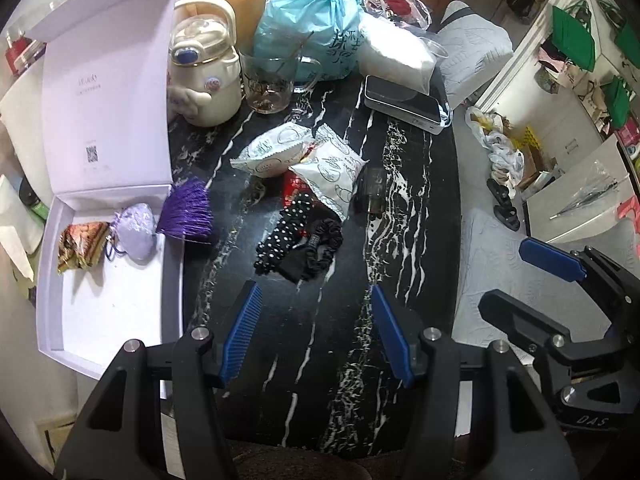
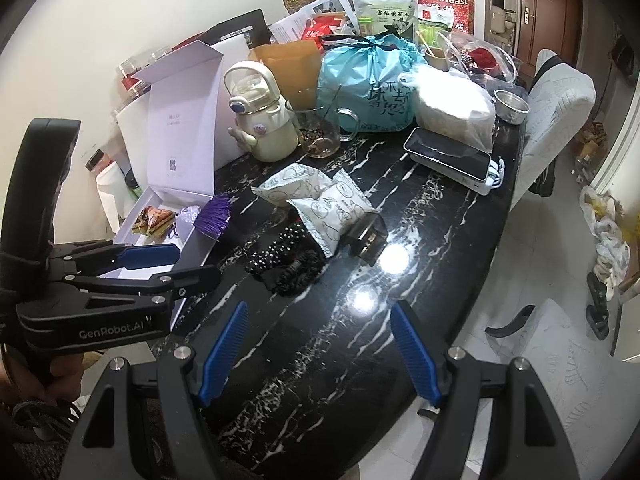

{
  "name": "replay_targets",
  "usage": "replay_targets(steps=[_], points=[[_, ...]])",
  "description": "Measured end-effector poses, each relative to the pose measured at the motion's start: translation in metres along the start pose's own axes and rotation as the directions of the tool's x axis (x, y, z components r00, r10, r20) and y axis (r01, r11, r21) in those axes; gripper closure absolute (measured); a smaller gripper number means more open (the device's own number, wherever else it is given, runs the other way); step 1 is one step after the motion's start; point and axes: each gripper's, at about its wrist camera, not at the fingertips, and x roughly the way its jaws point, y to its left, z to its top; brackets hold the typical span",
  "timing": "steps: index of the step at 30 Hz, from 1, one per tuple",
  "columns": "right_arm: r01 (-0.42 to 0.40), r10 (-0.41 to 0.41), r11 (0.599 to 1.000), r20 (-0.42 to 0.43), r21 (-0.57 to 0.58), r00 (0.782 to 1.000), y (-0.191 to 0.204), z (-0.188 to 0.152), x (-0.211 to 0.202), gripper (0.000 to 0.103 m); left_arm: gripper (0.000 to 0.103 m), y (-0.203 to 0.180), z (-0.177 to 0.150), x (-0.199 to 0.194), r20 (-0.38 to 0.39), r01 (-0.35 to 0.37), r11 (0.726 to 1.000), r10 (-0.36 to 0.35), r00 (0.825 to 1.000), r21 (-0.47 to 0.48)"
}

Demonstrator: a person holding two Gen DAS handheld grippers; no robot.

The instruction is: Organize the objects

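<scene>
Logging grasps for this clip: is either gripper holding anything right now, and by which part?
Nothing is held. The left gripper and the right gripper both stand open over the black marble table, with only bare tabletop between their blue pads.

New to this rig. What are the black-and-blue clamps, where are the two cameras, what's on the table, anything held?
No robot arm here: a person carries a two-finger tool in each hand, each with a fisheye camera looking along its fingers. The left wrist view shows the left tool open and empty, with the right tool off to the side. The right wrist view shows the right tool also open and empty. On the black marble table lie two white snack packets, a polka-dot scrunchie, a black scrunchie, a cream kettle, a glass mug and an open white gift box holding a lilac sachet.
</scene>
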Motion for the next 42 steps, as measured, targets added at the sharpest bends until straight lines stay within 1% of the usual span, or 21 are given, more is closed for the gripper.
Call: replay_targets(steps=[4,9,13,14,17,20,21,23,25,31,35,37,40,42], points=[[-0.01,0.01,1.0,-0.003,0.018,1.0,-0.012,-0.003,0.004,0.029,0.047,-0.006,-0.005,0.006,-0.002,-0.001,1.0,0.001,1.0,-0.008],[-0.021,0.021,0.999,-0.008,0.048,1.0,-0.019,0.0,0.015,0.029,0.047,-0.006,-0.004,0.022,-0.049,0.009,1.0,-0.008,0.999,0.007],[-0.019,0.021,0.996,-0.024,0.087,1.0,-0.022,0.006,0.03,0.029,0.047,0.002,0.005,0.042,-0.092,0.013,1.0,-0.011,0.996,0.016],[-0.018,0.021,0.996,-0.025,0.092,0.999,-0.022,0.008,0.034,0.029,0.047,0.004,0.009,0.048,-0.103,0.004,1.0,-0.002,0.995,0.022],[-0.01,0.013,0.993,-0.032,0.115,0.999,-0.025,0.013,0.046,0.029,0.047,0.007,0.02,0.063,-0.108,-0.004,0.998,0.01,0.994,0.056],[-0.005,0.013,0.989,-0.058,0.147,0.998,-0.029,0.018,0.061,0.029,0.047,0.013,0.029,0.077,-0.123,0.014,0.999,-0.007,0.992,0.051],[0.0,0.01,0.988,-0.064,0.152,0.998,-0.03,0.02,0.066,0.029,0.047,0.015,0.031,0.079,-0.113,0.016,0.999,-0.011,0.994,0.044],[0.014,-0.004,0.987,-0.068,0.157,0.998,-0.033,0.025,0.075,0.029,0.047,0.018,0.037,0.084,-0.098,0.012,0.999,-0.007,0.995,0.05],[0.019,-0.007,0.986,-0.072,0.163,0.997,-0.035,0.028,0.083,0.029,0.047,0.021,0.041,0.092,-0.104,0.006,0.998,0.0,0.995,0.06],[0.03,-0.013,0.984,-0.099,0.174,0.995,-0.037,0.038,0.109,0.029,0.047,0.031,0.045,0.12,-0.133,0.025,0.997,-0.015,0.991,0.068],[0.068,-0.047,0.981,-0.12,0.18,0.992,-0.041,0.044,0.126,0.029,0.047,0.037,0.047,0.141,-0.149,0.028,0.996,-0.016,0.989,0.083],[0.073,-0.051,0.981,-0.122,0.182,0.991,-0.043,0.046,0.132,0.029,0.048,0.038,0.049,0.148,-0.153,0.035,0.995,-0.021,0.988,0.088],[0.068,-0.043,0.979,-0.135,0.191,0.99,-0.048,0.051,0.145,0.03,0.048,0.036,0.051,0.158,-0.151,0.041,0.992,-0.022,0.988,0.123],[0.078,-0.051,0.977,-0.142,0.198,0.989,-0.052,0.054,0.153,0.03,0.049,0.035,0.053,0.168,-0.164,0.046,0.99,-0.023,0.986,0.137]])
